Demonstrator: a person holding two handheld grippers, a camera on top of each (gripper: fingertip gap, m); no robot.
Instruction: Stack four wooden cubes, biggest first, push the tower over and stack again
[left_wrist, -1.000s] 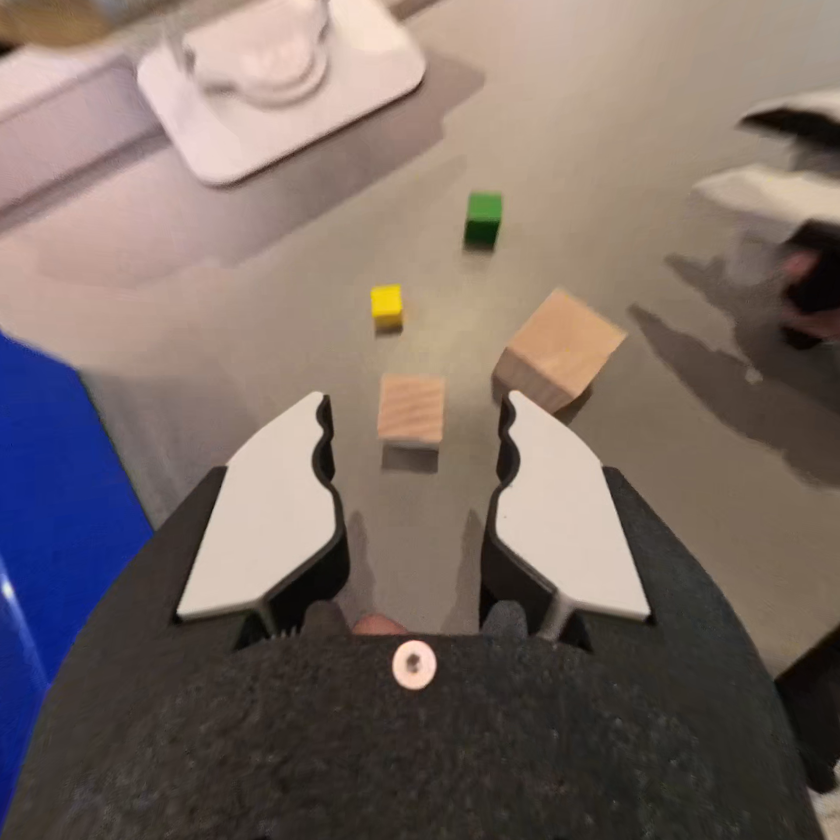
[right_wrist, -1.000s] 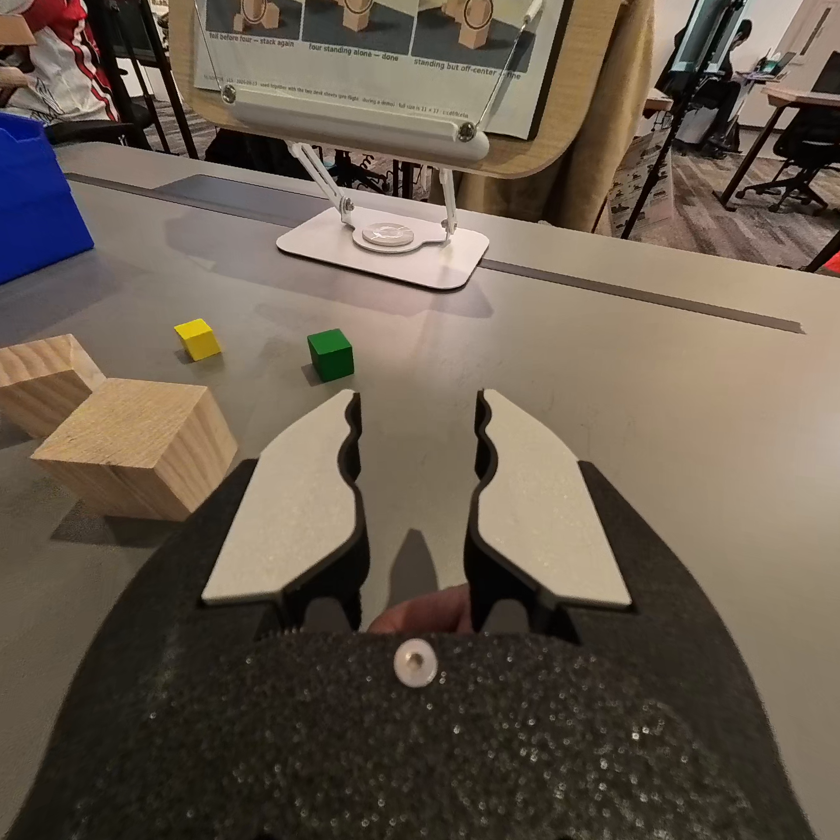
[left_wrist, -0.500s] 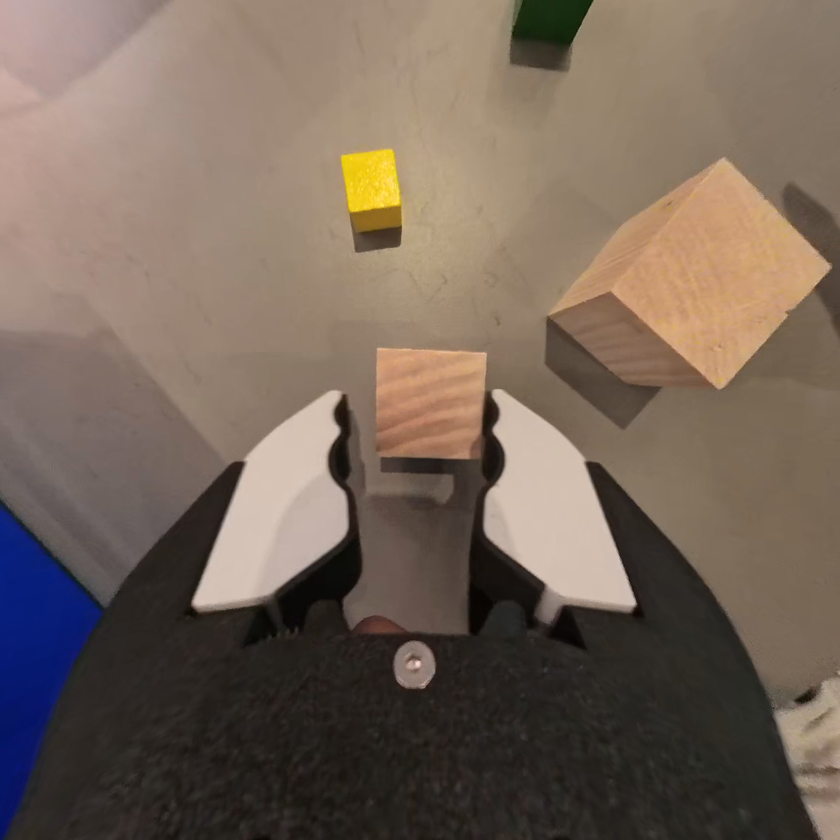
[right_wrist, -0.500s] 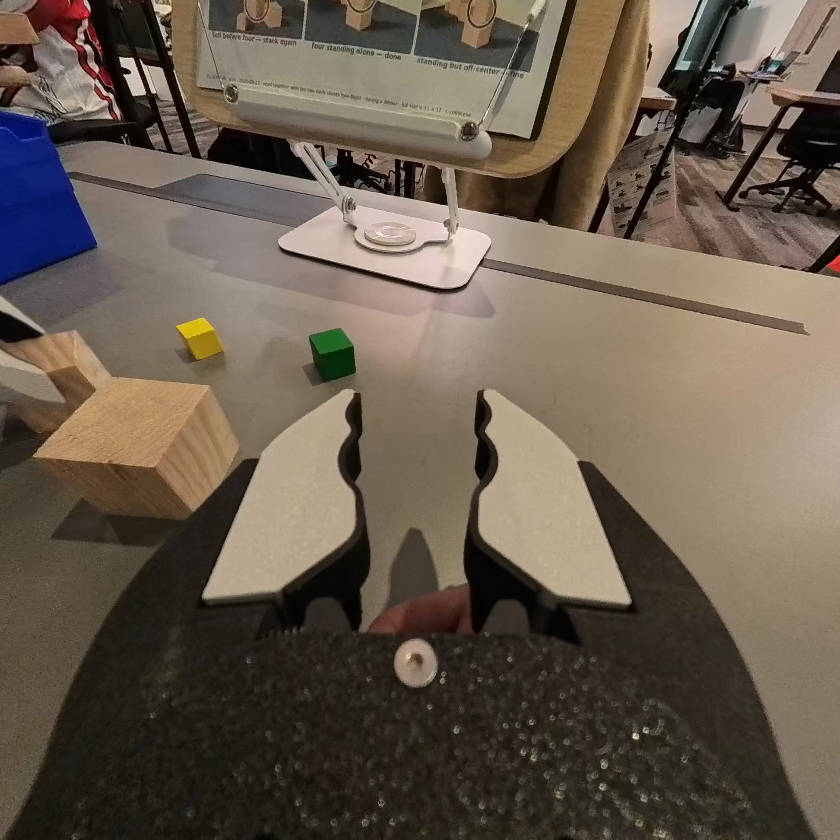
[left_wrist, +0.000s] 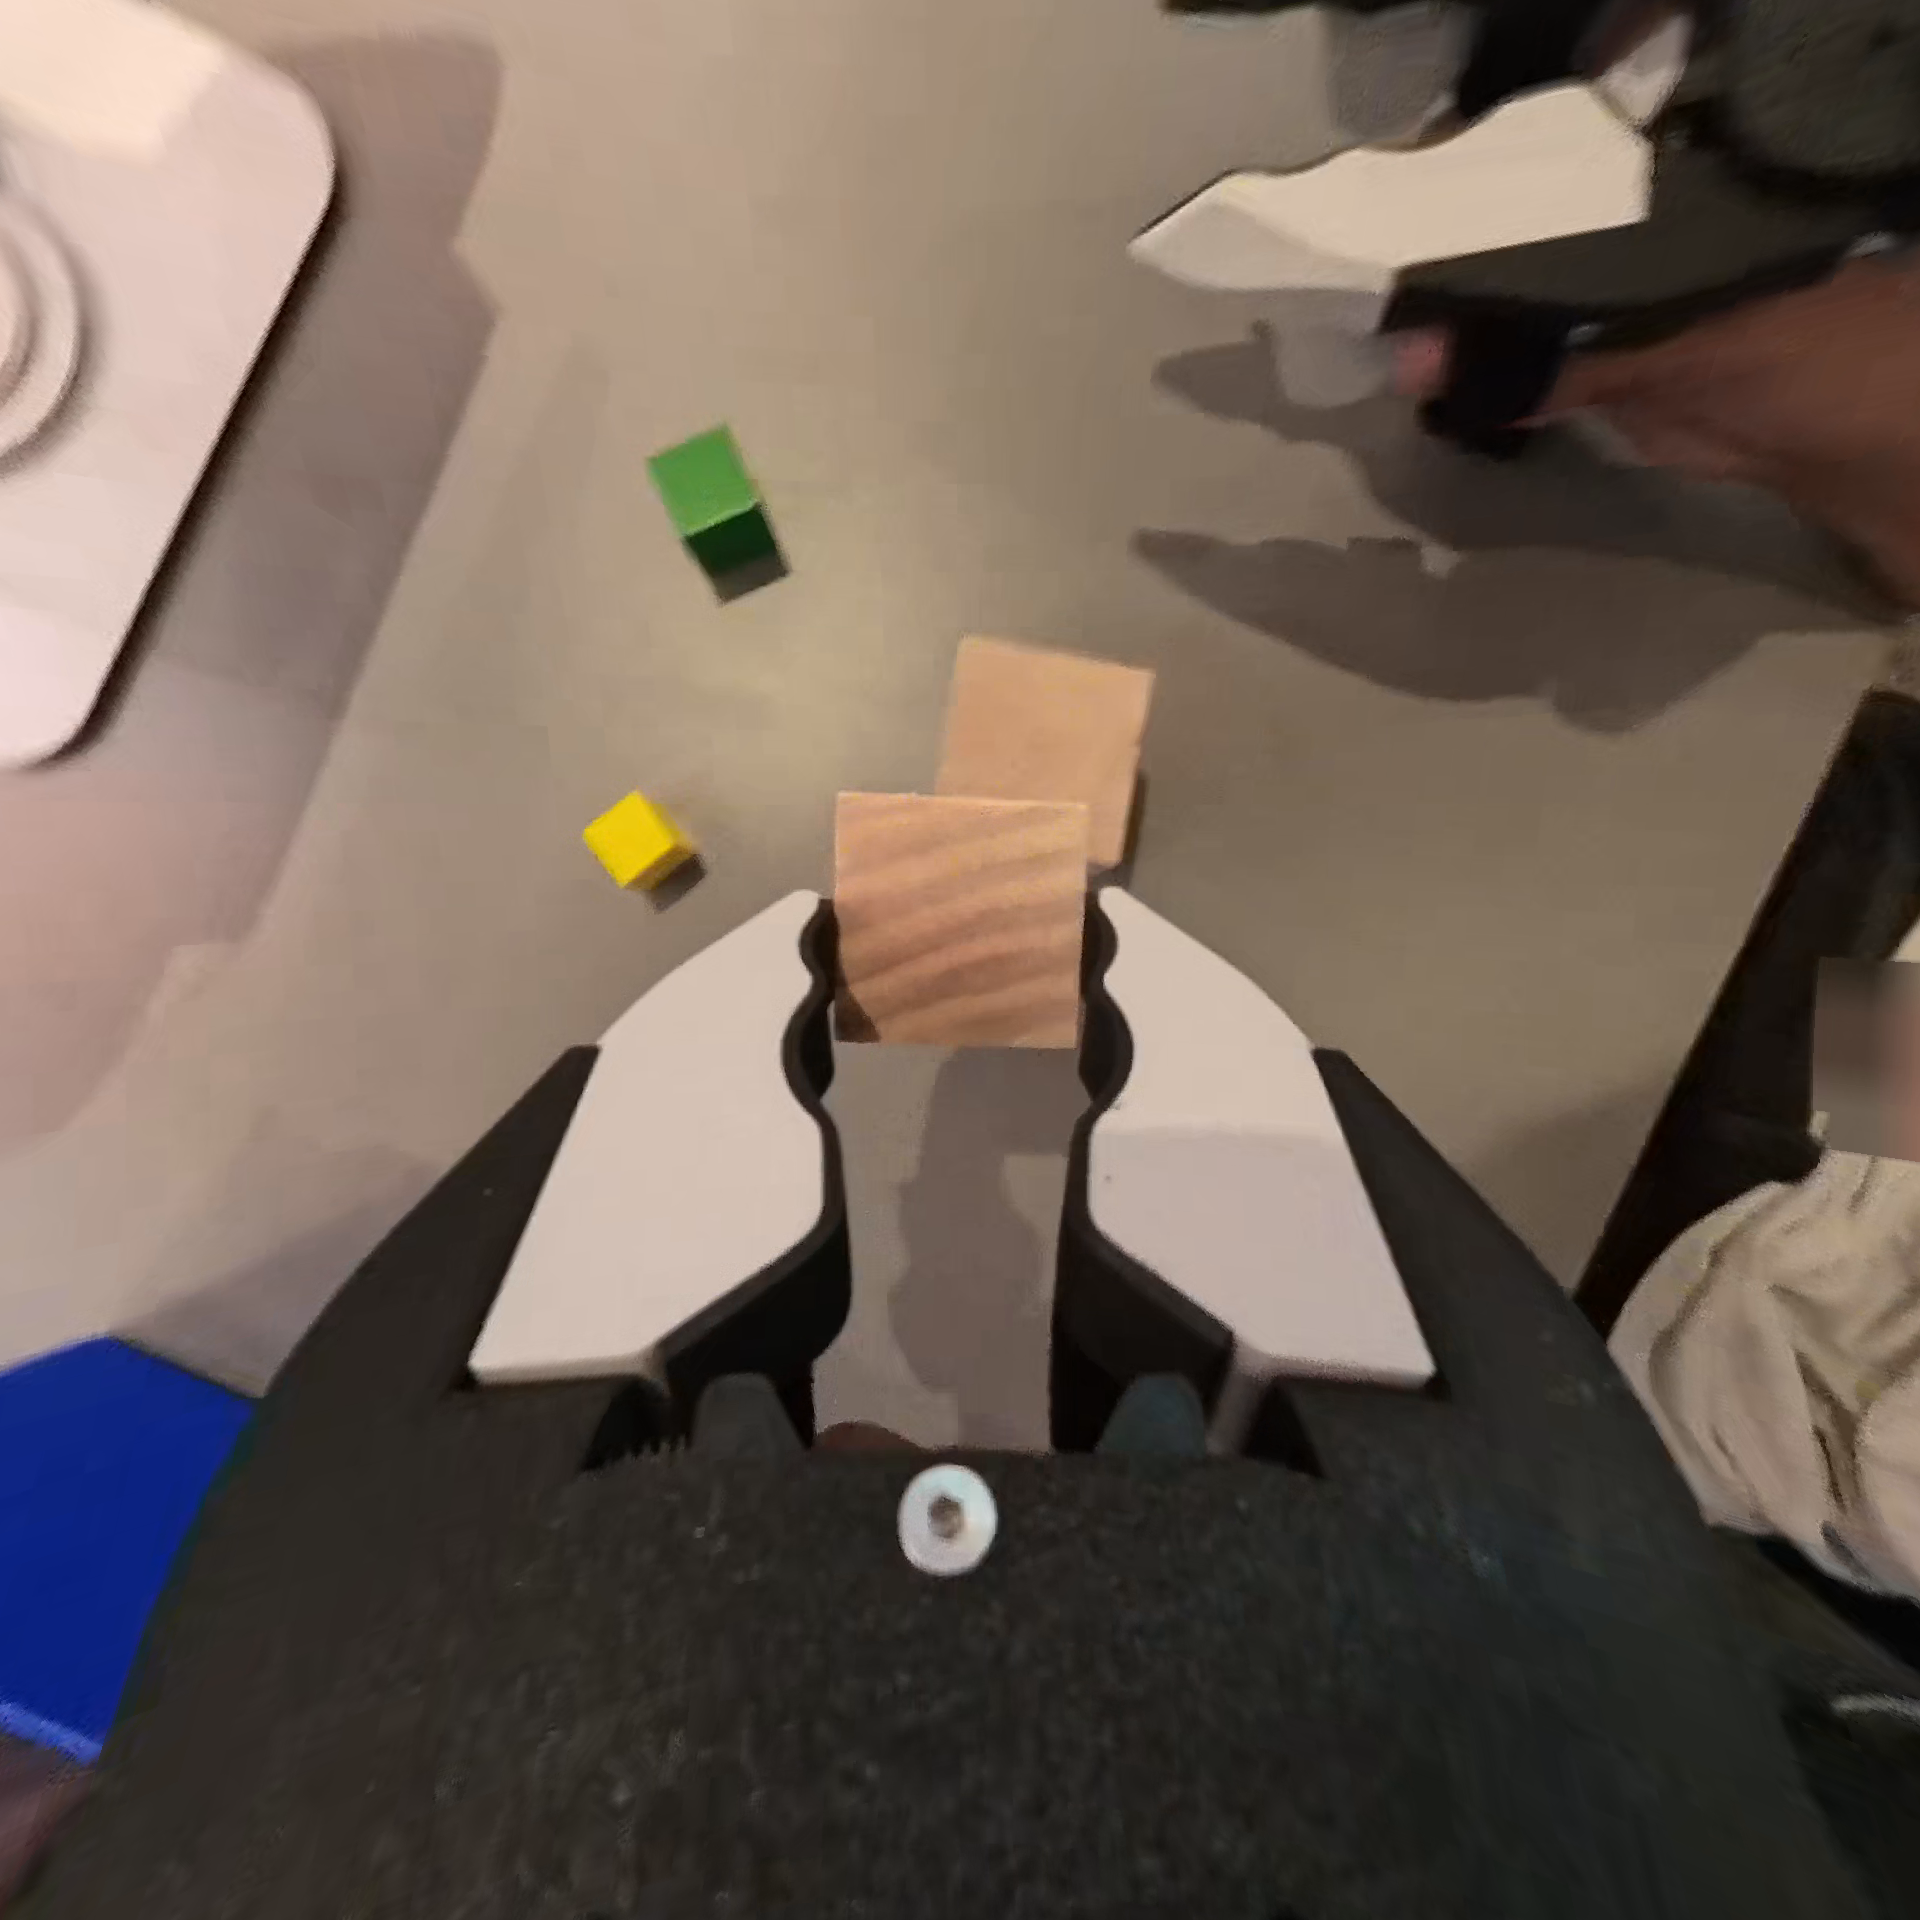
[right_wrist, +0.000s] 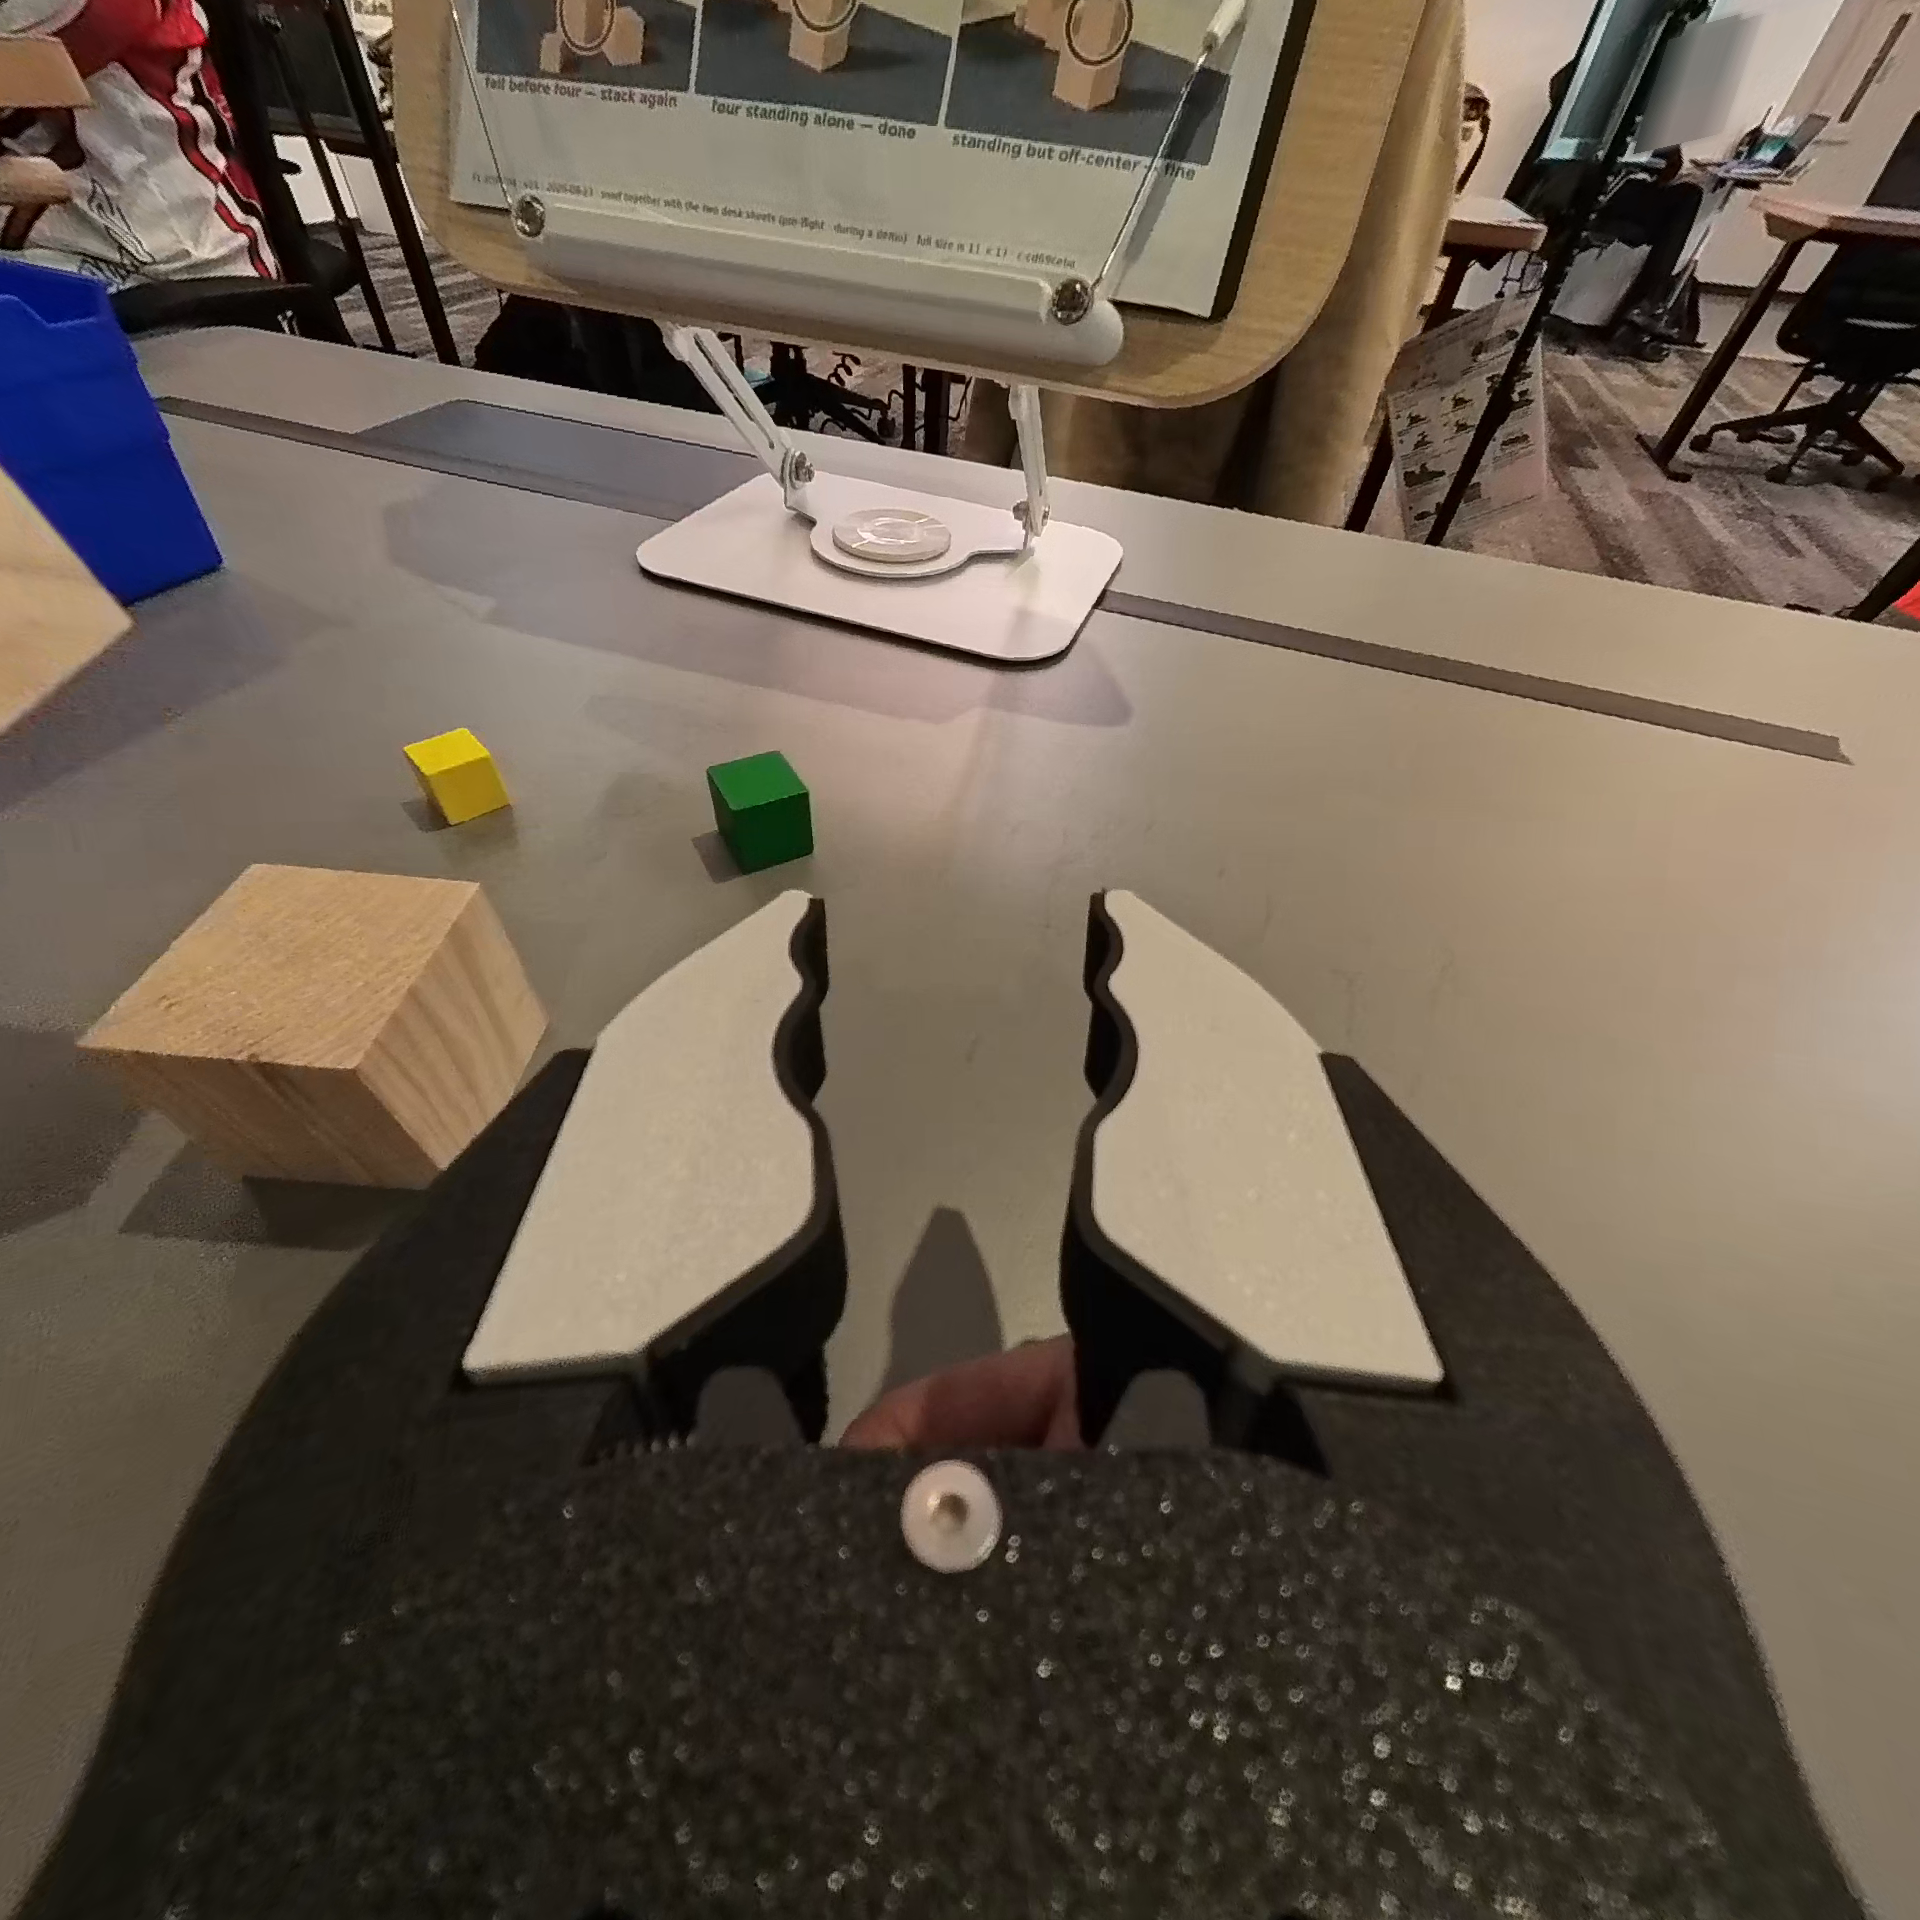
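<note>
My left gripper (left_wrist: 958, 920) is shut on the medium plain wooden cube (left_wrist: 961, 920) and holds it above the table; part of that cube shows at the left edge of the right wrist view (right_wrist: 47, 603). The biggest wooden cube (left_wrist: 1044, 748) sits on the grey table just beyond and below it, and also shows in the right wrist view (right_wrist: 312, 1023). A green cube (left_wrist: 712, 514) (right_wrist: 758, 810) and a smaller yellow cube (left_wrist: 636, 840) (right_wrist: 457, 774) lie apart on the table. My right gripper (right_wrist: 956, 925) is open and empty, right of the big cube; it shows blurred in the left wrist view (left_wrist: 1403, 223).
A white stand base (right_wrist: 883, 561) holding an instruction board (right_wrist: 831, 156) stands at the back of the table. A blue bin (right_wrist: 83, 436) is at the far left. A person's light clothing (left_wrist: 1787, 1351) is near the table edge at right.
My left gripper closed on the medium wooden cube, lifted it off the table and carried it toward the big cube. The right gripper has stayed open in about the same place.
</note>
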